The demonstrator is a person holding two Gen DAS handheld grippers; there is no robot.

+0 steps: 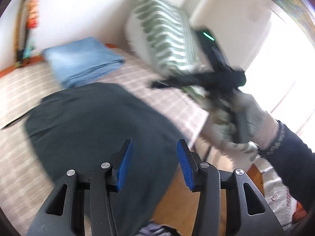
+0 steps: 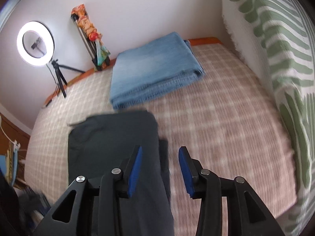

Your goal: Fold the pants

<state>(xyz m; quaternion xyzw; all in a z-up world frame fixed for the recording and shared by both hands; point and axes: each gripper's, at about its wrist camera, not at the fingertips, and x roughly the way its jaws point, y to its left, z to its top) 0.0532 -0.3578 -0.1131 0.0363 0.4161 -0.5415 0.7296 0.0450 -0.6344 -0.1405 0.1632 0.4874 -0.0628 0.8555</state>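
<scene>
- Left gripper (image 1: 154, 164): nearest its own camera, blue pads (image 1: 124, 165) parted about halfway, nothing between them; it hangs over the near end of the pants.
- Right gripper (image 2: 160, 169): jaws likewise part-way apart and gripping nothing, above the right edge of the pants; the left view shows it blurred, held by a gloved hand (image 1: 242, 123) with a dark sleeve behind.
- Pants (image 2: 116, 147): dark, lying folded on the checked bed (image 2: 216, 118); in the left view their near end droops over the bed's edge toward the wooden floor (image 1: 177, 206).
- Blue blanket (image 2: 155, 66): folded, on the bed just beyond the pants, apart from them.
- Green-and-white pillow (image 2: 279, 59): stands along the right side of the bed.
- Ring light (image 2: 35, 43): lit, on a tripod by the wall at far left.
</scene>
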